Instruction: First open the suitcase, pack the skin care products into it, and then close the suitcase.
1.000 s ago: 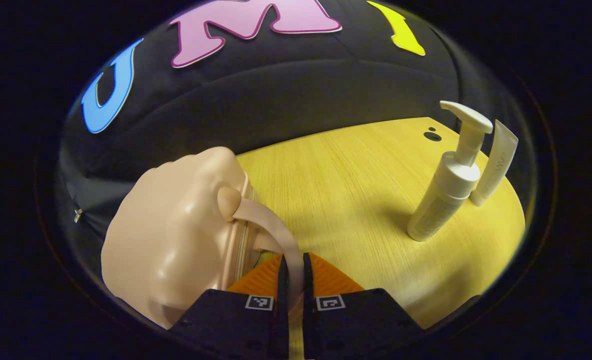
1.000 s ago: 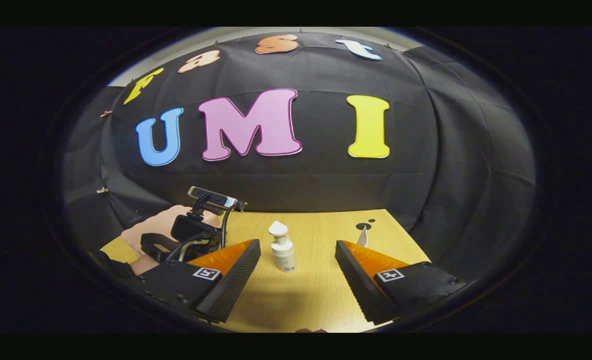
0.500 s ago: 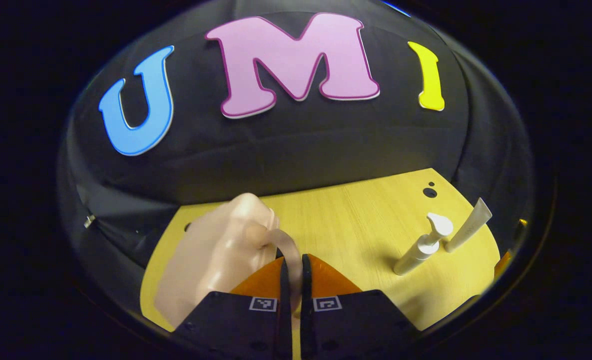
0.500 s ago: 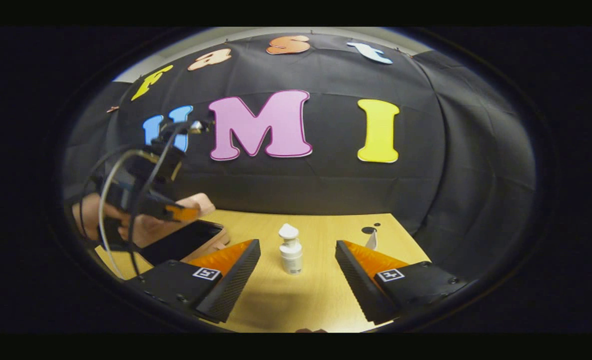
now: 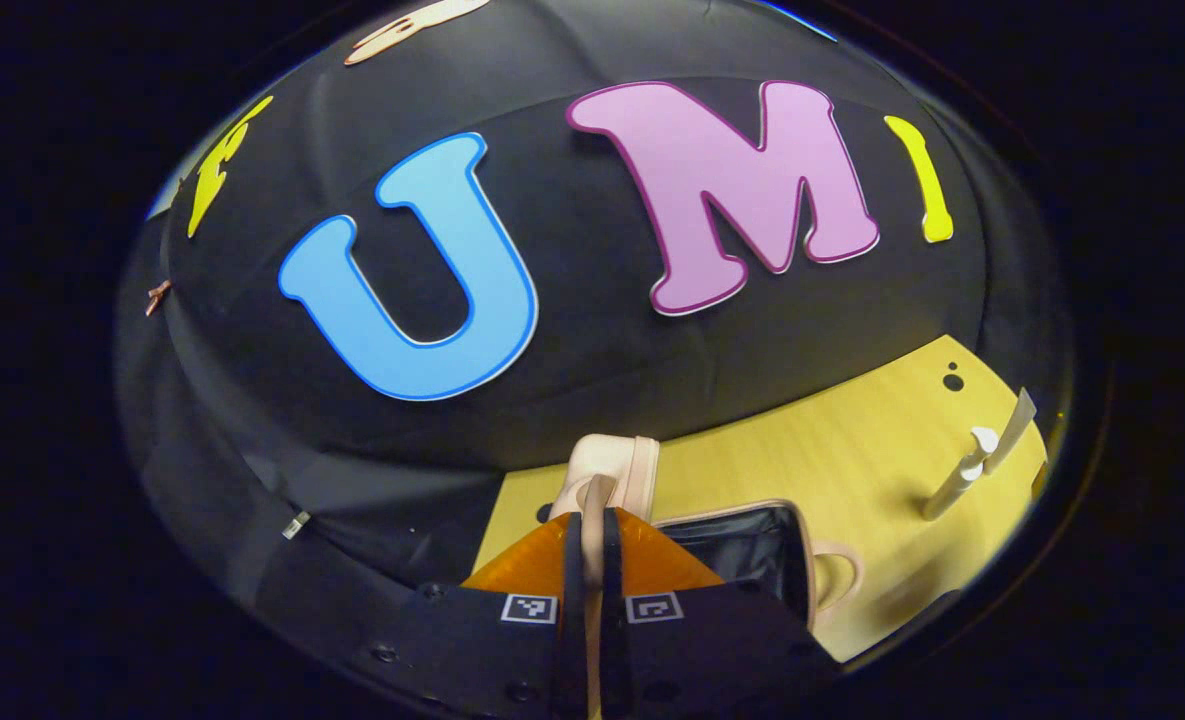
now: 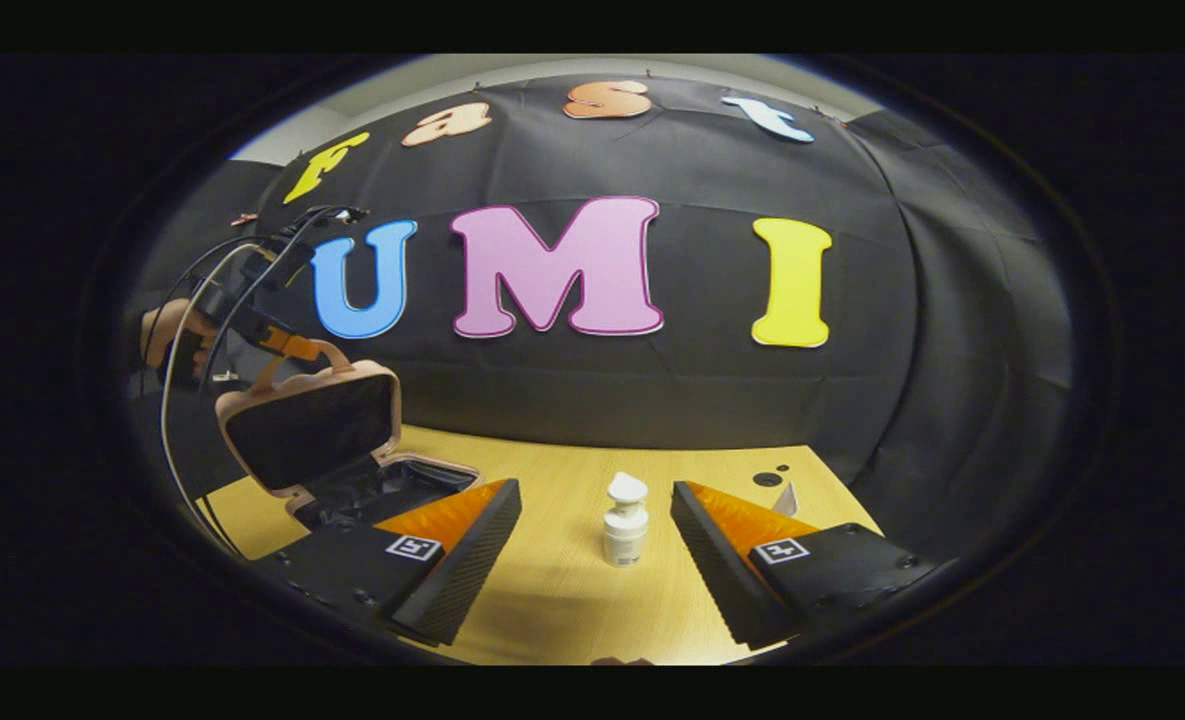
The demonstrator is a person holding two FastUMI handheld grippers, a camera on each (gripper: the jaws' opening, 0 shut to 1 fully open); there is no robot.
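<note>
Black cloth backs the pale wooden worktop (image 6: 572,600) on which everything stands. At its left end I see the small peach hard-shell suitcase (image 6: 352,480) open, its lid (image 6: 307,430) raised nearly upright and the dark-lined base lying flat. My left gripper (image 5: 588,520) has its fingers pressed together on the thin peach handle strap (image 5: 597,490) at the lid's top edge. I judge the shell light and stiff, but the strap is flexible, so the lid can swing; I support it until it rests. My right gripper (image 6: 597,535) hovers with fingers spread wide, holding nothing. Between them, farther off, stands the white pump bottle (image 6: 625,522), with a white tube (image 6: 785,497) beyond. I judge the bottle smooth, rigid and top-heavy: grip the cylindrical body, not the pump head.
</note>
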